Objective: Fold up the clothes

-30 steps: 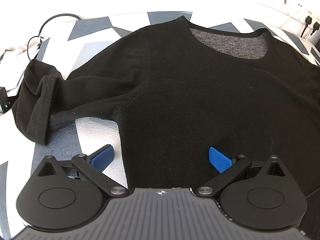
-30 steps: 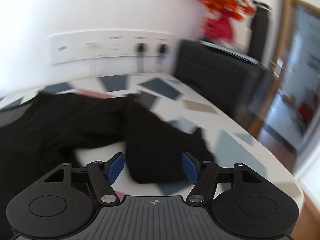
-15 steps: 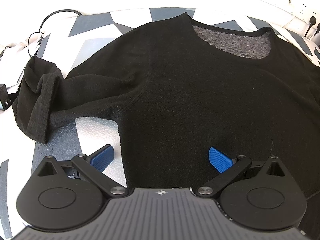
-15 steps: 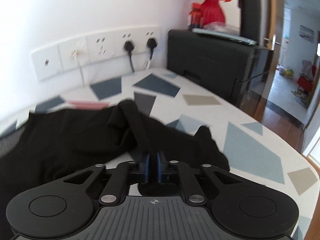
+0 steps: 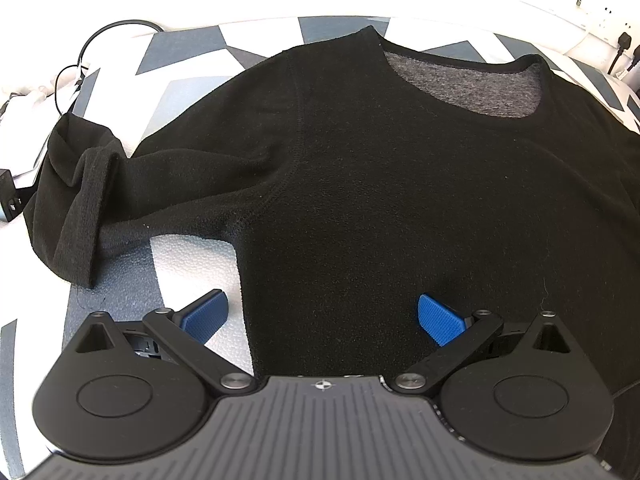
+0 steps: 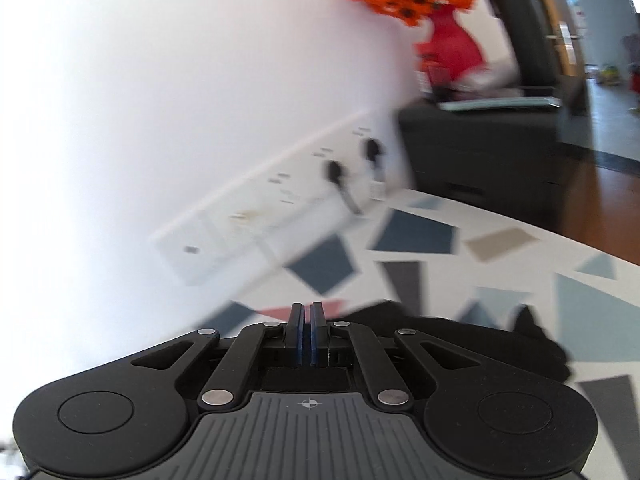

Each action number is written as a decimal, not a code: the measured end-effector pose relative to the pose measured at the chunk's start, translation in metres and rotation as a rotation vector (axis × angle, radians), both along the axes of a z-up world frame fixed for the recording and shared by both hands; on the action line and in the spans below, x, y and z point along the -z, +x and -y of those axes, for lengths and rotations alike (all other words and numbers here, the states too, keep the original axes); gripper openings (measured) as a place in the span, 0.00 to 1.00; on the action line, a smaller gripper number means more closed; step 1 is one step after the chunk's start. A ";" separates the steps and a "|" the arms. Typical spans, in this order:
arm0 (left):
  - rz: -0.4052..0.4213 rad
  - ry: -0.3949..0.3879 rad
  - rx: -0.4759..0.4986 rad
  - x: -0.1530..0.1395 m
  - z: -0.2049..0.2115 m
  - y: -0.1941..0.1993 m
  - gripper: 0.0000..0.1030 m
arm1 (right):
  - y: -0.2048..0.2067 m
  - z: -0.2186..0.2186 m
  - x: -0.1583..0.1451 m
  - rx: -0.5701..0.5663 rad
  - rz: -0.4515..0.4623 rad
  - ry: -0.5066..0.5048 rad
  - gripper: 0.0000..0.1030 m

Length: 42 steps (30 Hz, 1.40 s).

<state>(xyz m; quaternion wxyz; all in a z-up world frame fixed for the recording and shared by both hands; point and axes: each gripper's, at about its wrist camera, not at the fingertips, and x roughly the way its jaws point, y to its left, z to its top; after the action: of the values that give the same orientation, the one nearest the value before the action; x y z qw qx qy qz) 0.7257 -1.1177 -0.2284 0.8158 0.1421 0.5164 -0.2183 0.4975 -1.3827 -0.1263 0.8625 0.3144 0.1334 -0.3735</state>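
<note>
A black sweater (image 5: 380,180) lies flat on the patterned table (image 5: 192,256), grey-lined neckline (image 5: 468,84) at the far side. Its left sleeve (image 5: 80,200) is crumpled at the left. My left gripper (image 5: 322,314) hovers open over the sweater's near left side edge, one blue pad over the table, the other over the cloth. In the blurred right wrist view my right gripper (image 6: 307,312) is shut and raised, with the black right sleeve (image 6: 480,344) trailing from behind its fingers down to the right. The pinch itself is mostly hidden.
Black cables (image 5: 80,56) and a dark device (image 5: 12,200) lie at the table's left edge. Wall sockets with plugs (image 6: 332,168) run along the far wall. A black cabinet (image 6: 480,148) with a red vase of orange flowers (image 6: 448,52) stands beyond the table's right end.
My right gripper went from open around the sleeve to shut on it, then rose and rolled, so the wall now fills its view. The left gripper has stayed put and open.
</note>
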 end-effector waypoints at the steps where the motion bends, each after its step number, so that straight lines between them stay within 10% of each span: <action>1: 0.004 -0.002 0.001 0.000 0.000 -0.001 1.00 | 0.008 -0.002 -0.003 -0.034 0.008 0.011 0.03; 21: 0.041 -0.025 0.023 -0.001 -0.005 -0.010 1.00 | 0.164 -0.082 0.052 -0.550 -0.240 0.037 0.03; 27: 0.052 -0.033 0.018 -0.001 -0.005 -0.013 1.00 | 0.167 -0.086 0.070 -0.564 -0.354 0.015 0.14; 34: 0.051 -0.034 0.016 -0.002 -0.004 -0.013 1.00 | 0.126 -0.081 0.043 -0.571 -0.240 -0.046 0.41; 42: 0.009 -0.032 0.003 -0.004 -0.006 -0.006 1.00 | 0.046 -0.036 0.036 -0.290 -0.273 -0.085 0.42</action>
<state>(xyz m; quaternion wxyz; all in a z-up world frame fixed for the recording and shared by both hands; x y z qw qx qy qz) 0.7200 -1.1120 -0.2239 0.8200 0.1309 0.5089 -0.2271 0.5435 -1.3468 -0.1621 0.8936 0.2016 0.2770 -0.2899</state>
